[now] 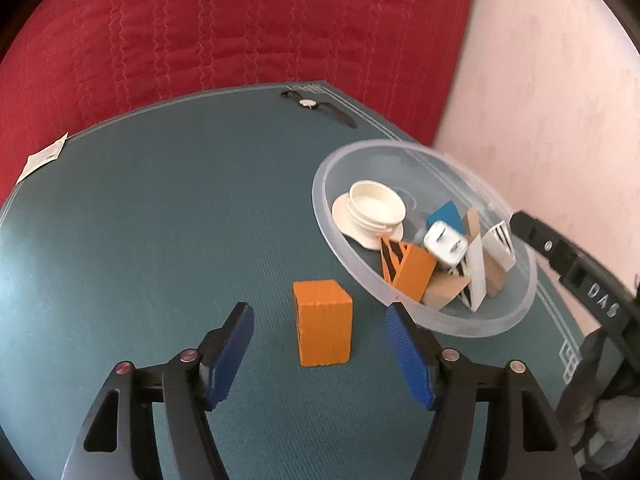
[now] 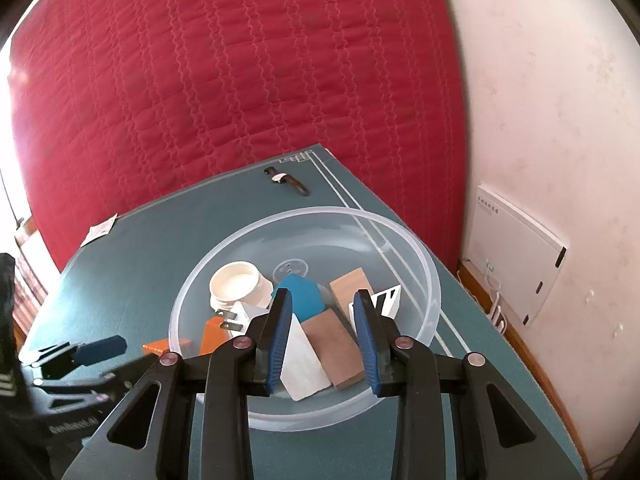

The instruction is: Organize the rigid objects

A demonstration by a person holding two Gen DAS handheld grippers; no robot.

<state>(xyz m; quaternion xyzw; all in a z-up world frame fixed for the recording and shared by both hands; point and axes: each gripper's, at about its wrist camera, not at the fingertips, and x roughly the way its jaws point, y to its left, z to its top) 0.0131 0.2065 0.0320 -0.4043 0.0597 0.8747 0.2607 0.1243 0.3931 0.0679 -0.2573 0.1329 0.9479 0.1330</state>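
An orange block (image 1: pixel 324 328) stands upright on the teal mat (image 1: pixel 160 240), just left of a clear plastic bowl (image 1: pixel 400 148). My left gripper (image 1: pixel 320 308) is open, with its blue pads on either side of the block and a gap on both sides. The bowl holds a white jar lid (image 1: pixel 372 212), a white plug (image 1: pixel 444 246), an orange wedge (image 1: pixel 412 268) and several wooden, white and blue blocks. My right gripper (image 2: pixel 322 296) hangs over the near side of the bowl (image 2: pixel 304 212), open, with nothing between its pads. The blocks lie below it.
A wristwatch (image 1: pixel 316 106) lies at the mat's far edge, and a paper slip (image 1: pixel 42 158) sits at the far left corner. Red quilted fabric (image 2: pixel 240 80) rises behind the table. A pale wall with a white box (image 2: pixel 516 256) stands to the right.
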